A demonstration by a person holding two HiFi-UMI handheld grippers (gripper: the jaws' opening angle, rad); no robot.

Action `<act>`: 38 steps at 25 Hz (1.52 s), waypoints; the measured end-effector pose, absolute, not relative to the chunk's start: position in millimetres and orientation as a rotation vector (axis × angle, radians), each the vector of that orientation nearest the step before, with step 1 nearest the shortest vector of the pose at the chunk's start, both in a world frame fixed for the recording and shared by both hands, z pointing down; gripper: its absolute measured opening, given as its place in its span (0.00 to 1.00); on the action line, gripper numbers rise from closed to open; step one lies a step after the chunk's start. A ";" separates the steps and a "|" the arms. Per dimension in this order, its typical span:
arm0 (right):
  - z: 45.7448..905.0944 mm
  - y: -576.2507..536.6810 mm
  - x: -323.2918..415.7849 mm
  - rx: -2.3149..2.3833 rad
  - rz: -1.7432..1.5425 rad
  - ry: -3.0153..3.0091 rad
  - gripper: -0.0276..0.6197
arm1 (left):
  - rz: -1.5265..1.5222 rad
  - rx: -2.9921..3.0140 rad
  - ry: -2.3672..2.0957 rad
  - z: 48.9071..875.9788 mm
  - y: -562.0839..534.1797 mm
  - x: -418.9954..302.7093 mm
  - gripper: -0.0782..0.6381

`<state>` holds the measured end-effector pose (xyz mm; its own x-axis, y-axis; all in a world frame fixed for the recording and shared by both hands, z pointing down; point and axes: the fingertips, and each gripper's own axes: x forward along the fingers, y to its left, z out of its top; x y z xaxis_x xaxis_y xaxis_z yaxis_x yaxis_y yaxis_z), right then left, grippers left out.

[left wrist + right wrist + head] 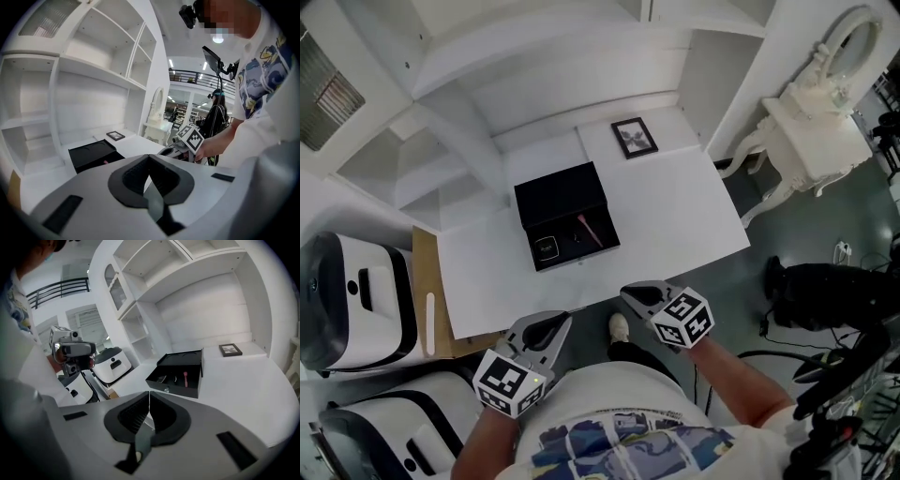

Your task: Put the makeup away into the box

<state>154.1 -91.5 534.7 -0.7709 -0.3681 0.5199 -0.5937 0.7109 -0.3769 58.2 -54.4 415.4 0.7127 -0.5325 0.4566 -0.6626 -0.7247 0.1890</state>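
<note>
An open black box (567, 225) stands on the white table (675, 216), its lid tipped back. Inside lie a pink-tipped makeup brush (589, 230) and a small dark compact (547, 247). The right gripper view shows the box (180, 373) with the pink brush (185, 377) in it; the left gripper view shows the box (91, 154) further off. My left gripper (558, 323) and right gripper (633, 295) hang off the table's near edge, close to my body. Both sets of jaws are pressed together with nothing between them (149, 158) (149, 394).
A small framed picture (635, 137) lies at the table's far side. White shelving (441, 112) rises behind and to the left. White machines (356, 291) and a cardboard sheet (427, 300) sit at the left; a white vanity table (811, 103) stands at the right.
</note>
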 end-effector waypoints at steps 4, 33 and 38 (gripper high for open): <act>524.7 -63.1 136.4 0.753 0.727 -2.529 0.09 | 0.505 2.613 -0.918 412.1 -32.7 39.5 0.13; 484.2 112.3 5.8 0.823 0.444 -2.557 0.08 | 0.345 2.604 -0.978 416.4 147.9 -111.8 0.13; 480.4 116.2 -6.9 0.799 0.402 -2.576 0.08 | 0.347 2.592 -1.004 421.4 154.3 -121.4 0.13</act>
<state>-6.9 116.2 480.4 -0.7509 -0.4705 0.4635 -0.5894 0.7940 -0.1490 -121.4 154.3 421.4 0.7209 -0.6029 0.3419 -0.6854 -0.6933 0.2226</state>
